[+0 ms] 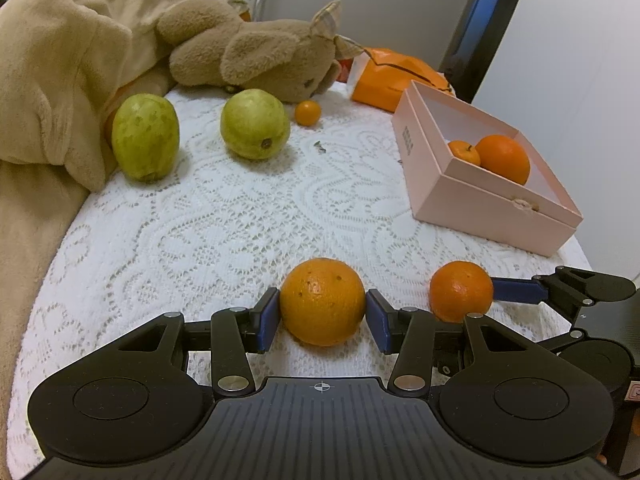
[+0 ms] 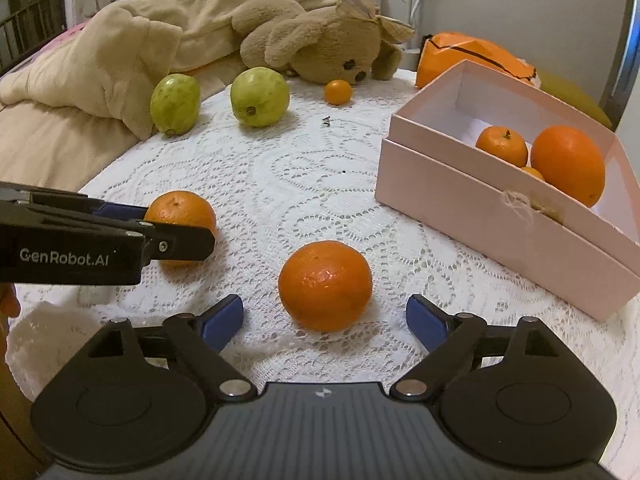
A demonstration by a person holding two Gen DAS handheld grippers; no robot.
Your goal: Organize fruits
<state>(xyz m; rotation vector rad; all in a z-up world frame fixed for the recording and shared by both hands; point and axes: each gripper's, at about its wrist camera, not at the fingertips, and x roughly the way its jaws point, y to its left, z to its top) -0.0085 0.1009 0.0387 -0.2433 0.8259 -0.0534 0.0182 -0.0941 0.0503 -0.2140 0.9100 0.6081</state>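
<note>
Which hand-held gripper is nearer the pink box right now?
Right. The right hand-held gripper hangs open around a loose orange just beside the pink box. The left hand-held gripper, shut on another orange, is farther away from the box.

A dimpled round orange (image 1: pixel 322 301) sits on lace between my left pads; a smoother, redder mandarin (image 2: pixel 325 290) lies loose just right of it.

White lace tablecloth (image 1: pixel 224 216); plush bear (image 1: pixel 260 60); matt cardboard box (image 1: pixel 480 200).
</note>
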